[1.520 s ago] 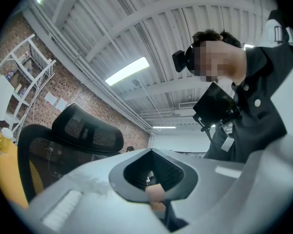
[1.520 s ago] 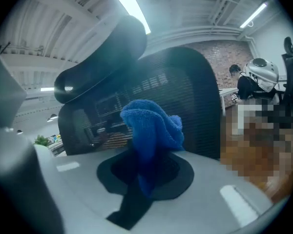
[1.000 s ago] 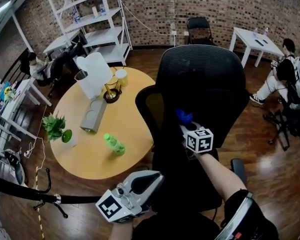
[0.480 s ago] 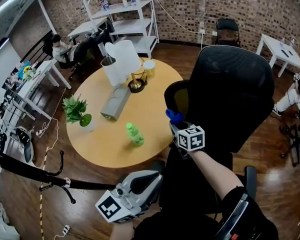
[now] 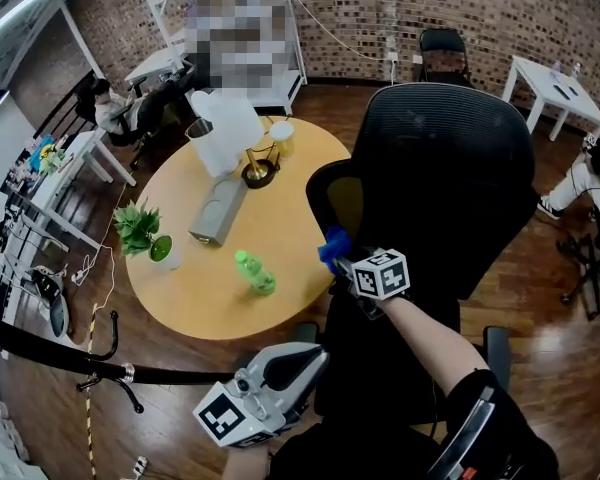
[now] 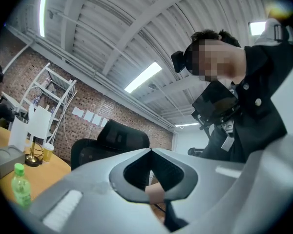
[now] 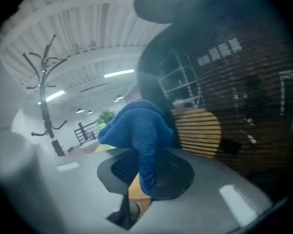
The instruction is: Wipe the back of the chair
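Observation:
The black mesh chair back [image 5: 460,168] rises in front of me in the head view. My right gripper [image 5: 346,262] is shut on a blue cloth [image 5: 331,249] and holds it against the left edge of the backrest, just above the armrest loop. In the right gripper view the blue cloth [image 7: 140,133] bulges out between the jaws, with the chair mesh [image 7: 244,111] close on the right. My left gripper [image 5: 313,358] is low by my body, away from the chair, and tilted upward. Its jaws meet at the tip with nothing held [image 6: 150,150].
A round wooden table [image 5: 195,303] left of the chair holds a green bottle [image 5: 252,272], a small plant [image 5: 140,232], a grey box [image 5: 216,211] and a white jug [image 5: 220,133]. A black coat stand [image 5: 80,363] lies low left. A seated person [image 5: 595,163] is at the right.
My right gripper has slid the blue cloth leftward across the chair back, from near its middle to its left edge. The left gripper has stayed low.

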`<state>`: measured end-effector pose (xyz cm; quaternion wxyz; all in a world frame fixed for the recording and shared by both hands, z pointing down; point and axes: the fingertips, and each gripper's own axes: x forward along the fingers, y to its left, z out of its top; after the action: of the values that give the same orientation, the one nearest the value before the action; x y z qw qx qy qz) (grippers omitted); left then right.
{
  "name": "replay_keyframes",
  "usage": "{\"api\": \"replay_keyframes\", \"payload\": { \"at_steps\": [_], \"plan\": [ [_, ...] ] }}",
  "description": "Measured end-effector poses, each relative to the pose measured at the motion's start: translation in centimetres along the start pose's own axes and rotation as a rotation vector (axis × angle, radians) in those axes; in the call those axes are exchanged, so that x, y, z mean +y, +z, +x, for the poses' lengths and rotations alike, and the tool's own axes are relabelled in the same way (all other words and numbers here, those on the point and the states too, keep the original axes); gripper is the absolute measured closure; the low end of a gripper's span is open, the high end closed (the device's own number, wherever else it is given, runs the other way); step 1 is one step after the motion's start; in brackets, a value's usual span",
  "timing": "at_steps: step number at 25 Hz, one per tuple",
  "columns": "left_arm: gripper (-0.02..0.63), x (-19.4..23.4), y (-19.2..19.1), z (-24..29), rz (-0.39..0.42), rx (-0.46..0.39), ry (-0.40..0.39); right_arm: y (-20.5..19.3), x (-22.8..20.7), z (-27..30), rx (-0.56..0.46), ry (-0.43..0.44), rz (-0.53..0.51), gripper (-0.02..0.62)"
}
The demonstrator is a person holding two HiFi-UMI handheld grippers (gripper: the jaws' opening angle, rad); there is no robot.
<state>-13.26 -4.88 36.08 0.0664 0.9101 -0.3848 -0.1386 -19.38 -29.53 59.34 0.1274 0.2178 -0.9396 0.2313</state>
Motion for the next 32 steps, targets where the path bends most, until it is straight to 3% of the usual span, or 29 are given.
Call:
{"api": "replay_keyframes", "payload": {
  "at_steps": [2, 8, 17, 32],
  "plan": [
    [0.601, -0.3, -0.5, 0.9, -0.006, 0.010, -0.018, -0.6, -3.4, -1.2, 0.010, -0.071, 0.045, 0.541],
    [0.601, -1.5, -1.6, 3.8, -0.011, 0.034, -0.085, -2.1, -7.8, -6.1, -0.043, -0.172, 0.041, 0.541],
    [0.601, -4.4, -2.9, 9.0, -0.029, 0.056, -0.226, -2.8, -13.4, -14.2, -0.104, -0.302, 0.085, 0.541],
    [0.601, -8.2, -5.0, 14.8, -0.064, 0.089, -0.387, -5.2, -22.4, -27.3, -0.168, -0.553, 0.178, 0.541]
  ]
}}
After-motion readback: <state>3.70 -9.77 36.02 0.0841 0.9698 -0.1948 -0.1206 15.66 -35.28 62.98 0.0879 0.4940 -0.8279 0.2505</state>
